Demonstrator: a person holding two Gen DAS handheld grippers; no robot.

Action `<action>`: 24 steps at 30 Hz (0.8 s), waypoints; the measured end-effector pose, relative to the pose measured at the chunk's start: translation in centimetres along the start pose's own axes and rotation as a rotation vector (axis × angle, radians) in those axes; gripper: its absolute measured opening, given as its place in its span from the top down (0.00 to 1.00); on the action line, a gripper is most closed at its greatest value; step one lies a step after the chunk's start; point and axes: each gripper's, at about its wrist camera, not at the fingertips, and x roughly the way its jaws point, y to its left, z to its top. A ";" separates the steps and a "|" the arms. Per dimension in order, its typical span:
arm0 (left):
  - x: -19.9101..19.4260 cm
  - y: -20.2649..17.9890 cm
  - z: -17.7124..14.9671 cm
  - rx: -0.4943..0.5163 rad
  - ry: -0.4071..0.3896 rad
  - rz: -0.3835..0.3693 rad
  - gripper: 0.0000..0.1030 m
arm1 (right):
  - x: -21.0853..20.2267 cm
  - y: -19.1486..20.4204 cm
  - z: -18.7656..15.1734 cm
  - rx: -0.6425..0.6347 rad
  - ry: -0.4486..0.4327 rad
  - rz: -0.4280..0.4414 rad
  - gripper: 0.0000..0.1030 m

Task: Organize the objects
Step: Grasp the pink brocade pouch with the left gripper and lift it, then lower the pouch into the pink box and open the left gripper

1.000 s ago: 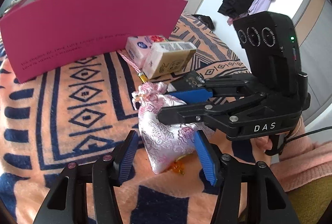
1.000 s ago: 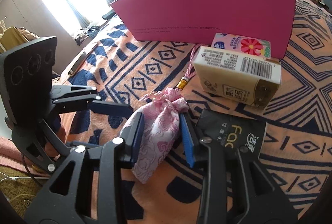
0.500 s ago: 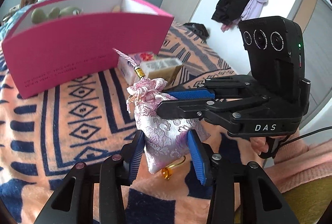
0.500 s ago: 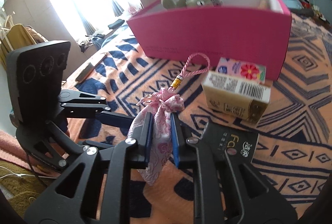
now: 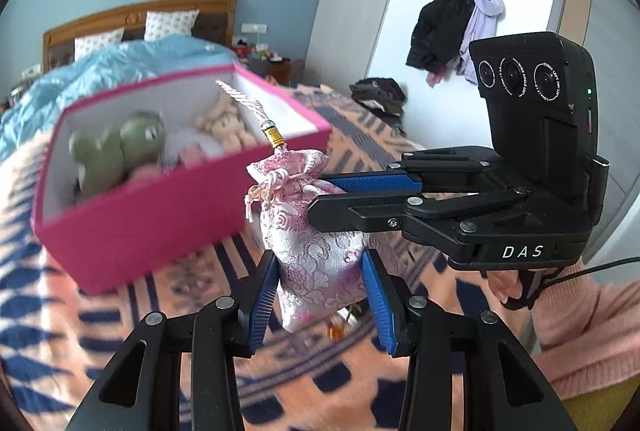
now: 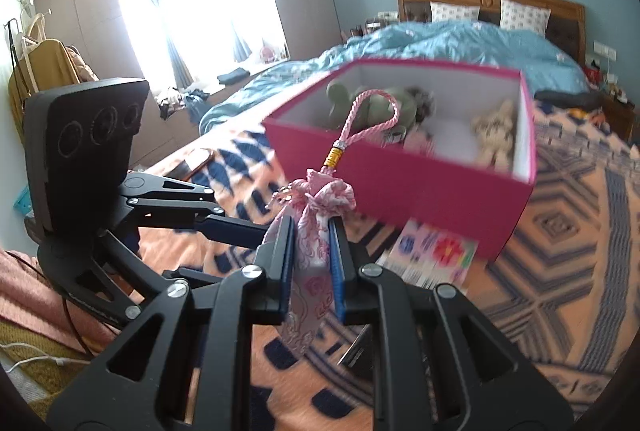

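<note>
Pouch [image 5: 316, 251] of pink and white brocade, tied shut at the neck, hangs in the air at the lower centre of both views, clear of the bed. The left tongs [image 5: 320, 301] have just been closing and grasp its lower body between blue pads. The right tongs [image 6: 312, 263] are clenched on its upper part just under the gathered neck, reaching in from the right of the left view. A pink cord loop [image 6: 370, 113] with a gold bead stands up from the neck. Beneath lies an orange and navy patterned blanket [image 6: 560, 231], with a flowered packet [image 6: 436, 255] beside an open magenta box [image 6: 400, 183]. In the box sit a green plush toy [image 5: 116, 147] and a cream one [image 6: 496, 135]. Farther back is a blue quilt [image 6: 440, 39].
</note>
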 end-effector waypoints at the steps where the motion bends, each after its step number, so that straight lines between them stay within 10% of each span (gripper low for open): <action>1: 0.2 0.1 0.6 0.006 -0.006 0.007 0.58 | -0.1 -0.3 0.5 0.000 -0.009 0.001 0.82; 24: 3.9 5.0 11.2 0.020 -0.047 0.130 0.59 | 2.5 -7.6 10.0 -0.068 -0.042 -0.113 0.83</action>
